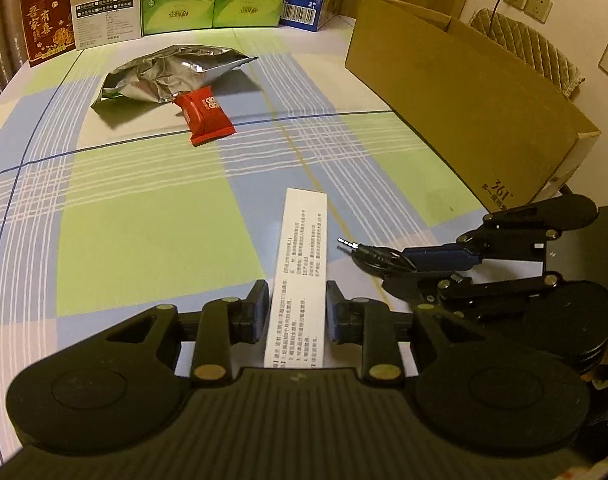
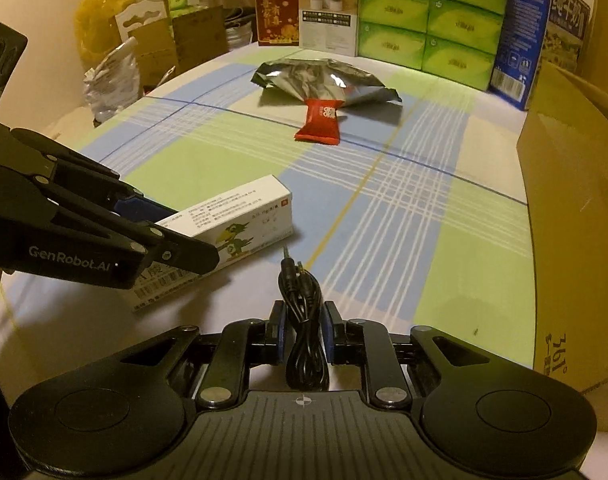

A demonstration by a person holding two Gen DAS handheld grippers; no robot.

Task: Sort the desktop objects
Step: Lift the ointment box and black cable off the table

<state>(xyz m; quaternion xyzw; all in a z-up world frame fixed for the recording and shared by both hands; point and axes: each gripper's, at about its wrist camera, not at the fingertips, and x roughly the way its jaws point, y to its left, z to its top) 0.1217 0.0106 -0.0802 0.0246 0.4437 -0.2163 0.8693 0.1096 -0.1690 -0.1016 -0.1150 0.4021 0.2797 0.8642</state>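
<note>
My left tool (image 1: 296, 309) clamps the white carton (image 1: 301, 264) near its end, light, stiff, crushable, so I'd grip its long flat sides; my right tool (image 2: 304, 330) pinches the limp coiled cable (image 2: 301, 320) mid-bundle, both low over the worktop (image 2: 404, 216)

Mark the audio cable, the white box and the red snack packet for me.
audio cable (image 2: 304, 320): right wrist view, bundled middle between the fingers.
white box (image 1: 301, 264): left wrist view, printed top face.
red snack packet (image 1: 205, 118): left wrist view, middle of wrapper.
</note>
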